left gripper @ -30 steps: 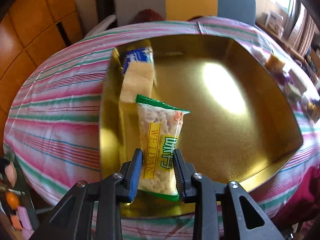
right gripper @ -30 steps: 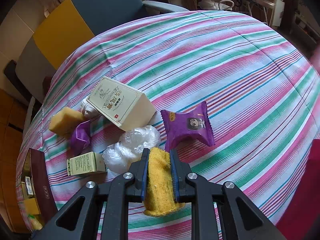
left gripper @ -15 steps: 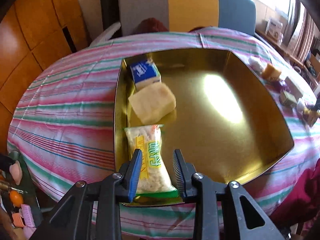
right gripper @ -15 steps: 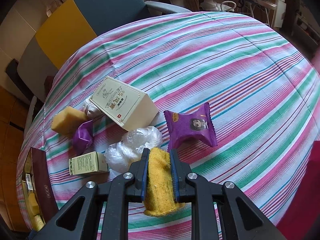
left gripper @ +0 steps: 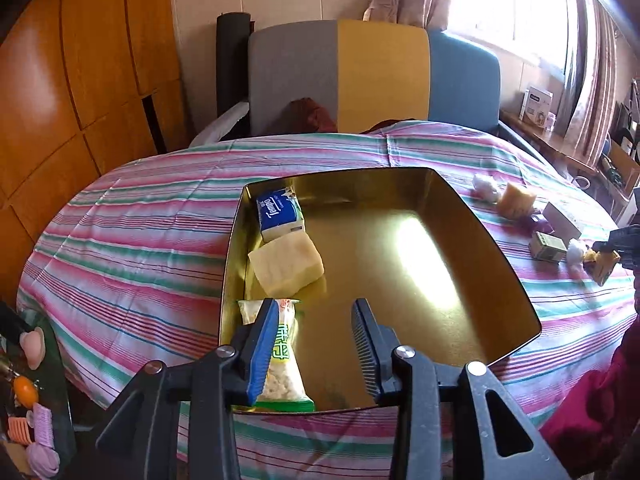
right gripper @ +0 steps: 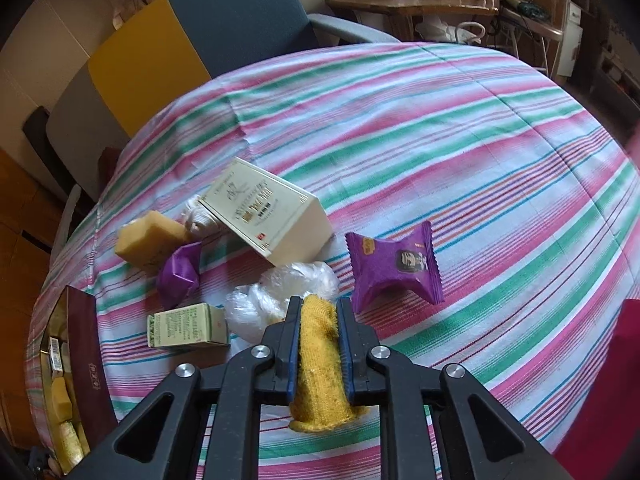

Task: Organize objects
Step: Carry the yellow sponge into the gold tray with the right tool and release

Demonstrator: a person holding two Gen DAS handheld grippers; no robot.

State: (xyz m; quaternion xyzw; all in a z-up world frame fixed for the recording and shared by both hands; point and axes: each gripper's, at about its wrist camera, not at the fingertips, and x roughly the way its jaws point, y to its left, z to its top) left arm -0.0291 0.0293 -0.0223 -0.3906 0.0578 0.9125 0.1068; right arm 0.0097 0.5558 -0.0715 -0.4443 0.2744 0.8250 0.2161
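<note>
Clenching a fuzzy yellow cloth (right gripper: 320,356), the right gripper (right gripper: 319,344); left gripper (left gripper: 314,344) released above glossy gold tray (left gripper: 460,280).

Tray (left gripper: 500,280) sits on table (left gripper: 140,248). In tray, along left wall: tissue pack (left gripper: 278,216) at back, sponge (left gripper: 286,266) in middle, snack bag (left gripper: 280,364) in front. Right of tray: boxes (left gripper: 548,246) and wrapped items, on table.

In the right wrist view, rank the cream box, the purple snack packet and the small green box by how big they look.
1. cream box
2. purple snack packet
3. small green box

All three lie at a similar distance, so the order is fairly safe.
</note>
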